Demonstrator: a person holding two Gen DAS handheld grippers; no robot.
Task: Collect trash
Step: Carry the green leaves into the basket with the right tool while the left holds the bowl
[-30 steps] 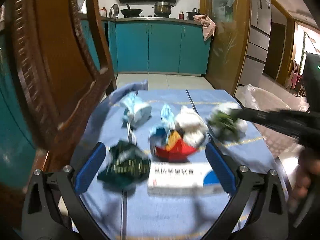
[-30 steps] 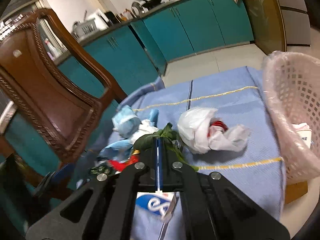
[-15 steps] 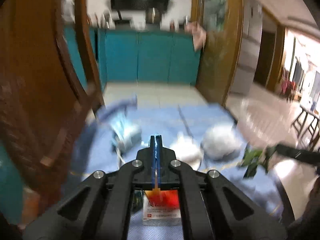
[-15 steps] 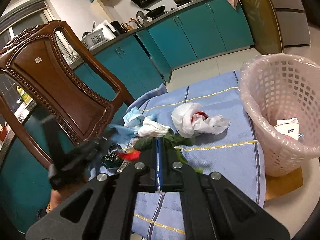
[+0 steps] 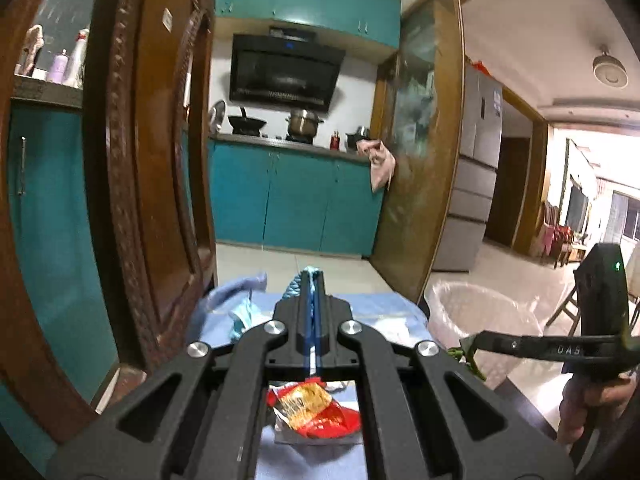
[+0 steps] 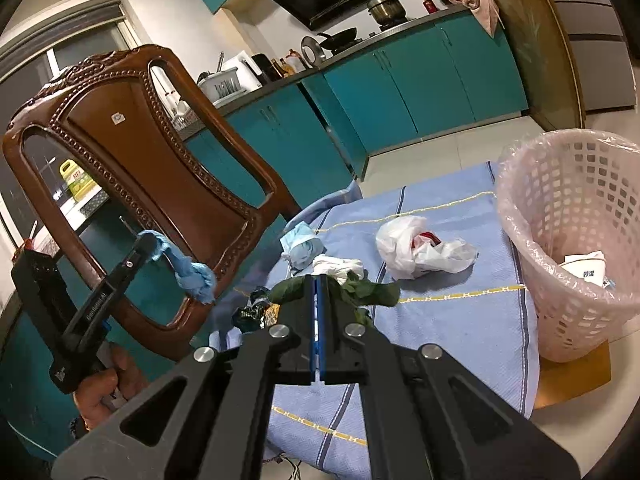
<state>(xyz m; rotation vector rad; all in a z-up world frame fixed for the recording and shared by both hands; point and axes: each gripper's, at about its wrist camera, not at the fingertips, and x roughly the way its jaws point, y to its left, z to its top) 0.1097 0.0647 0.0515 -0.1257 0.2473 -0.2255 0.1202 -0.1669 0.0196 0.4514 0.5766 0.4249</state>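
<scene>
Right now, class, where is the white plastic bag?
In the right wrist view, the white plastic bag lies on the blue cloth, left of the basket.

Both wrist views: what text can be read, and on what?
"DAS": on a finger of the right gripper.
"GenRobot.AI", faint: on a finger of the left gripper.
Too blurred to read: print on the carton in the basket, the red wrapper, the yellow bottle.

Pale letters "DAS" along the right claw (image 5: 468,346) arm; other print too blurred
</scene>
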